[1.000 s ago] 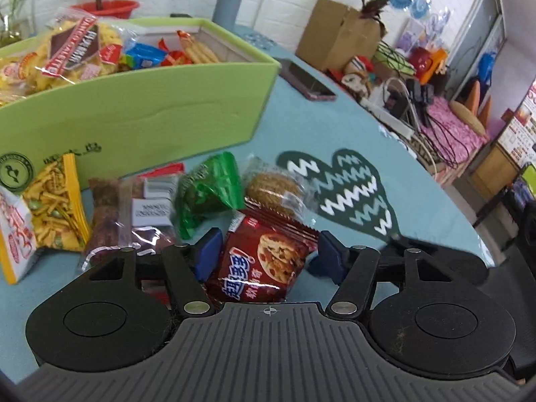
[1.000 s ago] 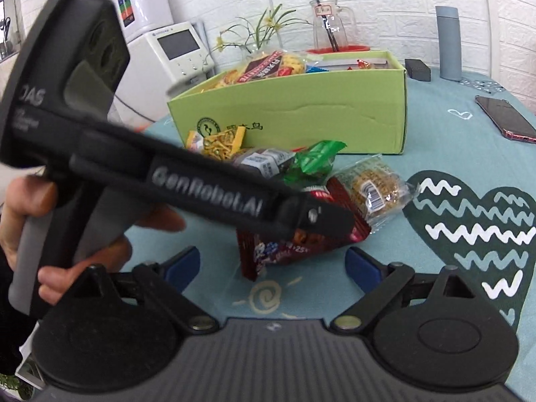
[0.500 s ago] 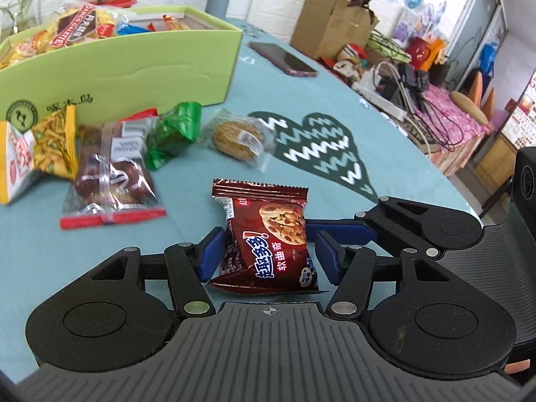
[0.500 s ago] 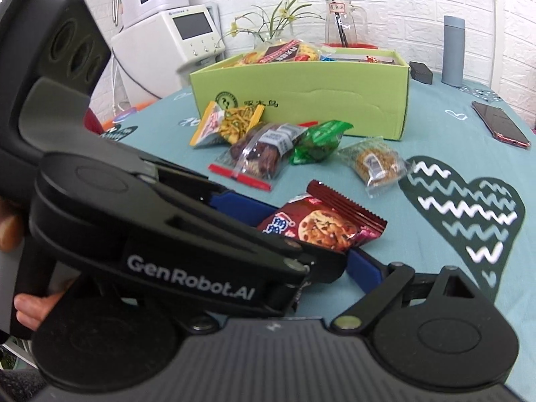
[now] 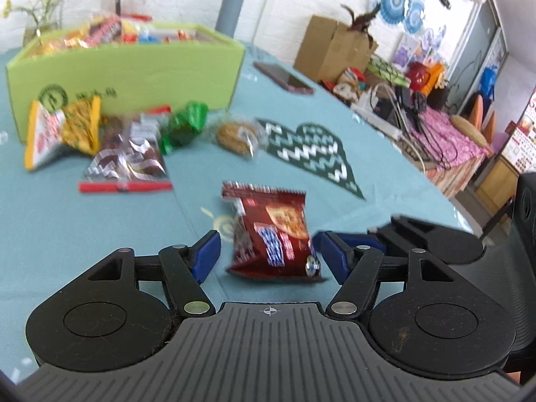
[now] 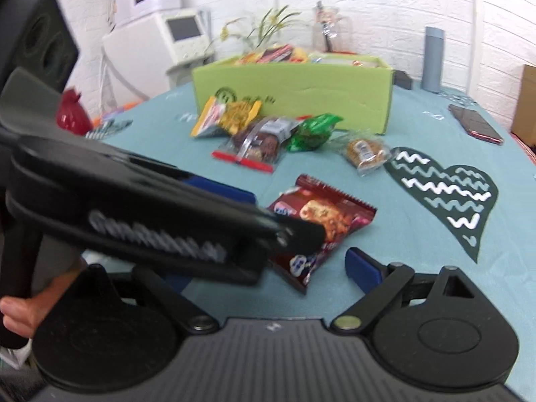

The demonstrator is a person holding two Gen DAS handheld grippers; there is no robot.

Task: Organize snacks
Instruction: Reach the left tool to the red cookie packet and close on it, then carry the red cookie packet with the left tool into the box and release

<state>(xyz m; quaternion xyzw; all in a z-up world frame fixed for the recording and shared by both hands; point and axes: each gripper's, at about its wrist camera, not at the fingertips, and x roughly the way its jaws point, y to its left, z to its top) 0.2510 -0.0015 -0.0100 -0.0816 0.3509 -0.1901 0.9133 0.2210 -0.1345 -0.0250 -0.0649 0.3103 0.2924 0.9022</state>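
A red cookie packet (image 5: 268, 231) lies tilted on the teal tablecloth, between the blue pads of my left gripper (image 5: 269, 254). The jaws are opening, and a gap shows between each pad and the packet. In the right wrist view the same red packet (image 6: 321, 214) sits just ahead of my right gripper (image 6: 268, 274), which is open and holds nothing. The left gripper's black body crosses that view and hides the right gripper's left finger. Further back stands the green snack box (image 5: 134, 67), filled with packets.
In front of the box lie a yellow packet (image 5: 63, 130), a clear bag of dark snacks (image 5: 130, 164), a green packet (image 5: 182, 127) and a wrapped round biscuit (image 5: 234, 134). A dark heart mat (image 5: 315, 154), a phone (image 5: 284, 78) and a grey bottle (image 5: 229, 8) are to the right.
The left gripper pulled the red packet back from the snack pile toward the near side of the table. Its jaws have since widened, and the packet has tipped loose between them.
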